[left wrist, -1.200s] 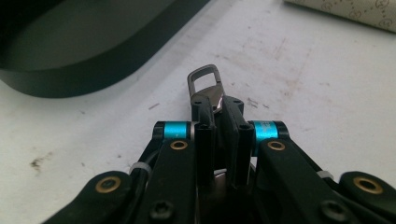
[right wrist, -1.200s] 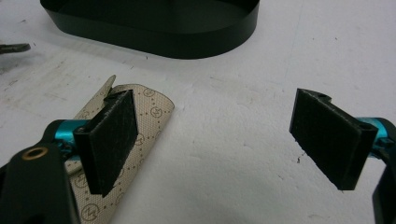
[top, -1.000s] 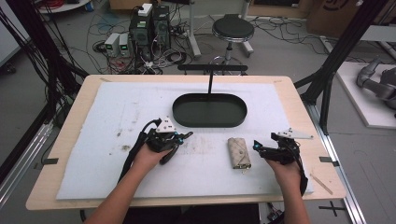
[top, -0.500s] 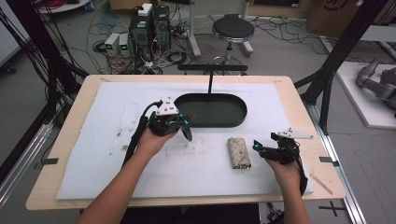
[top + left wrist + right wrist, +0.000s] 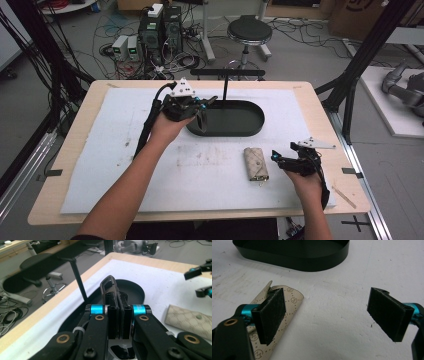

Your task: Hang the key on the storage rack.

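My left gripper point(image 5: 201, 111) is raised over the left end of a black oval tray point(image 5: 250, 131), shut on a thin black piece with an open loop at its tip point(image 5: 109, 285). In the left gripper view the jaws of the left gripper point(image 5: 117, 315) pinch that piece upright, with the tray point(image 5: 136, 288) behind it. A beige patterned pouch point(image 5: 255, 163) lies flat on the white mat, in front of the tray. Just right of the pouch, my right gripper point(image 5: 278, 159) rests low and open, nothing between its pads point(image 5: 273, 312). The pouch point(image 5: 289, 301) lies partly behind its left pad.
A black T-shaped stand point(image 5: 225, 82) rises behind the tray at the table's far edge. The white mat point(image 5: 125, 165) covers most of the wooden table point(image 5: 320, 100). Cables, electronics and a stool point(image 5: 249, 31) sit on the floor beyond.
My left gripper has lifted from the mat's middle and travelled away from the person to the tray's left end, carrying the black piece. The right gripper and pouch have stayed put.
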Demonstrator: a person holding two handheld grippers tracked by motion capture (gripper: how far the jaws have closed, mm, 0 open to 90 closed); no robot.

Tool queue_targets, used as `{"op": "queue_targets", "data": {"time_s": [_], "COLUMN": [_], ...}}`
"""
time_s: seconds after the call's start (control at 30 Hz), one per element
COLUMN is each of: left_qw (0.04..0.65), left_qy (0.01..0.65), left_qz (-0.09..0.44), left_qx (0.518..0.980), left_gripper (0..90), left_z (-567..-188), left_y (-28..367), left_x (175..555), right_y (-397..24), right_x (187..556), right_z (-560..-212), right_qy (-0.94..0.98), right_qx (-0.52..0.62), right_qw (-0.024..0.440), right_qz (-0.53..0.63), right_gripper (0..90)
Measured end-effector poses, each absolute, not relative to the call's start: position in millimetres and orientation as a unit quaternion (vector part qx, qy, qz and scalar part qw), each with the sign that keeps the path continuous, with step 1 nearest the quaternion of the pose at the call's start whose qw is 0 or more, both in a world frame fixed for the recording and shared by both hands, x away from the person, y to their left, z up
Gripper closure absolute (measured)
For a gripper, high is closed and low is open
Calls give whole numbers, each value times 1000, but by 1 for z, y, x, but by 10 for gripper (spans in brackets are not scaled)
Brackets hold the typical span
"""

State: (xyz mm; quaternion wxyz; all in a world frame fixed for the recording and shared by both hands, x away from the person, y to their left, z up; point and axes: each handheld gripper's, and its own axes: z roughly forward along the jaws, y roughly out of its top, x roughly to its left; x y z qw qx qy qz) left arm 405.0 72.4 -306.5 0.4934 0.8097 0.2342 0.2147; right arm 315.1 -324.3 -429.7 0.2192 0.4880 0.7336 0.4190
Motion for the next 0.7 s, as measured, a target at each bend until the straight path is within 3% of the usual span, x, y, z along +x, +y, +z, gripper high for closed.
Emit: {"op": "queue_targets", "data": {"time_s": [0.7], "left_qw": [476], "left_qy": [257], "left_qz": [235], "left_qx": [808], "left_gripper": [877], "left_z": [-283], "left_y": [54], "left_x": [459], "right_y": [-330], "right_x": [315], "right_z": [-430], "right_qy": [727], "right_qx": [495], "right_qw": [221], "right_qz": [422], "right_gripper": [158]}}
